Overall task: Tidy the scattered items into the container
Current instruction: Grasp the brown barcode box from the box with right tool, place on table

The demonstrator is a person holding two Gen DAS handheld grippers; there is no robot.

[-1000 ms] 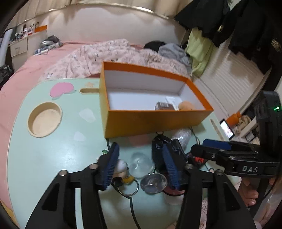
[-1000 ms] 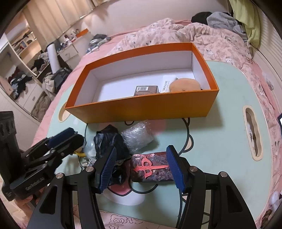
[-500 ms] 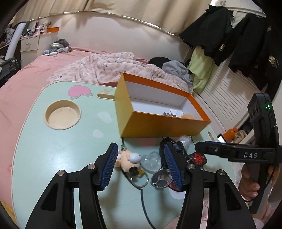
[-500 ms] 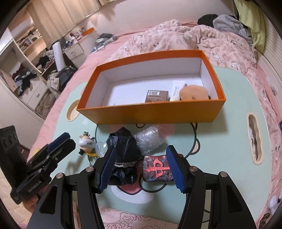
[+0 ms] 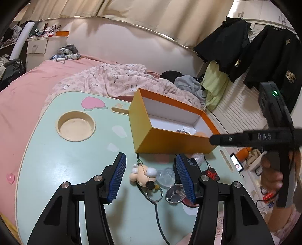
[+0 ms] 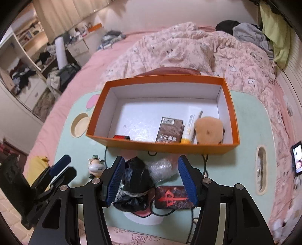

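Bedroom, warm indoor light. Pink bed (image 6: 90, 62) with a rumpled floral quilt (image 6: 188, 49) – heaped clothes (image 6: 249, 34) at the far corner. Pale curved wall (image 5: 117, 39) under beige curtains (image 5: 132, 11). Black jackets (image 5: 251, 49) hung by white slats (image 5: 239, 111). White drawers (image 5: 35, 49) and cluttered shelves (image 6: 24, 49) – mint lap table (image 5: 56, 160) in front.

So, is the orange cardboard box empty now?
No. The orange cardboard box holds a brown packet, white tube and tan puff.

Home bedroom: pink bed (image 5: 28, 88) with rumpled floral duvet (image 6: 188, 50), hanging jackets (image 5: 245, 50), cluttered shelves (image 6: 24, 52).
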